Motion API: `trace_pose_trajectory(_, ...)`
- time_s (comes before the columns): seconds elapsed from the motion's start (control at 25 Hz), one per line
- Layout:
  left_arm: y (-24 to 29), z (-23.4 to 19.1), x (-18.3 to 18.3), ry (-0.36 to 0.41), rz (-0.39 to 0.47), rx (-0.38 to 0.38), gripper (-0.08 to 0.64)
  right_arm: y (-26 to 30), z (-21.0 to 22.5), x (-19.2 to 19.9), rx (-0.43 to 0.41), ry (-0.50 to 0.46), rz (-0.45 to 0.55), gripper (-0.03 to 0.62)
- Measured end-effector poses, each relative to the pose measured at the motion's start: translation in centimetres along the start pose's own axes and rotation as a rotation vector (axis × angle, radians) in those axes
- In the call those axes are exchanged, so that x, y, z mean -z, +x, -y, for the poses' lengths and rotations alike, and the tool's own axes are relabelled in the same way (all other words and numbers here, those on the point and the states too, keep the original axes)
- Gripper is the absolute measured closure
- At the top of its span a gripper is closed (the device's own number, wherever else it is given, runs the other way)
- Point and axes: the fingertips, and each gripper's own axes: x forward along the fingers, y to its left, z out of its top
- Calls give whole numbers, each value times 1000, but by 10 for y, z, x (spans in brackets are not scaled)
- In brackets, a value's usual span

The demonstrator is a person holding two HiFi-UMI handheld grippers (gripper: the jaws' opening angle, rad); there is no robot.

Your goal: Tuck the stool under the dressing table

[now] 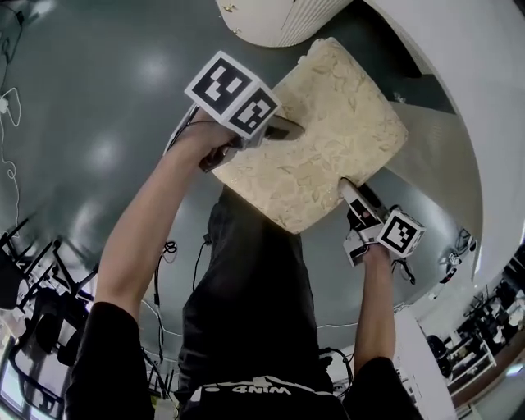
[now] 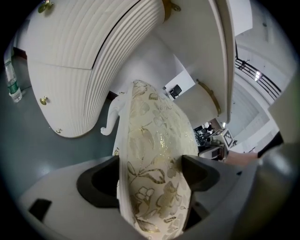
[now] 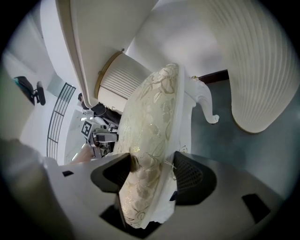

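Note:
The stool's cream, gold-flowered cushion (image 1: pixel 320 131) lies in front of the white dressing table (image 1: pixel 279 20) in the head view. My left gripper (image 1: pixel 283 130) is shut on the cushion's left edge, and my right gripper (image 1: pixel 349 190) is shut on its near right edge. In the left gripper view the cushion (image 2: pixel 154 140) fills the gap between the jaws of the left gripper (image 2: pixel 150 164), and a curled white stool leg (image 2: pixel 112 119) shows beyond. In the right gripper view the right gripper (image 3: pixel 152 159) squeezes the cushion (image 3: pixel 150 122) and its white frame; another leg (image 3: pixel 206 105) curls to the right.
The table's fluted white body (image 2: pixel 93 56) with small gold knobs rises close behind the stool; it also fills the right gripper view's right side (image 3: pixel 262 61). A water bottle (image 2: pixel 13 84) stands on the grey floor at left. Black chairs (image 1: pixel 41 303) and cables lie behind me.

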Motion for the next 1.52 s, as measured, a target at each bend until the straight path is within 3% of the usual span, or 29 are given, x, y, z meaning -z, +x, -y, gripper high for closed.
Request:
trace_pose_trajectory(0.12, 1, -1, 0, -20, 21, 4, 143, 3, -5, -7, -35, -34, 27, 284)
trace_pose_trajectory(0.32, -5, 0, -4, -44, 32, -9, 152, 3, -4, -7, -49, -12, 34, 284)
trace_pose_trajectory(0.92, -6, 4, -7, 54, 121, -7, 161, -5, 11, 0, 34, -29, 165, 285)
trace_pose_trajectory(1.04, -2, 0, -10, 78, 144, -11, 161, -3, 20, -4, 64, -45, 198, 285)
trace_pose_trajectory(1.16, 6, -5, -12, 81, 160, -6, 161, -4, 32, -5, 113, 3, 234, 285)
trace_pose_trajectory(1.36, 6, -6, -10, 55, 174, -11, 161, -4, 30, -6, 96, 24, 303, 285)
trace_pose_trajectory(1.52, -10, 2, 3, 47, 214, 14, 161, -13, 1, -1, 87, -18, 412, 285)
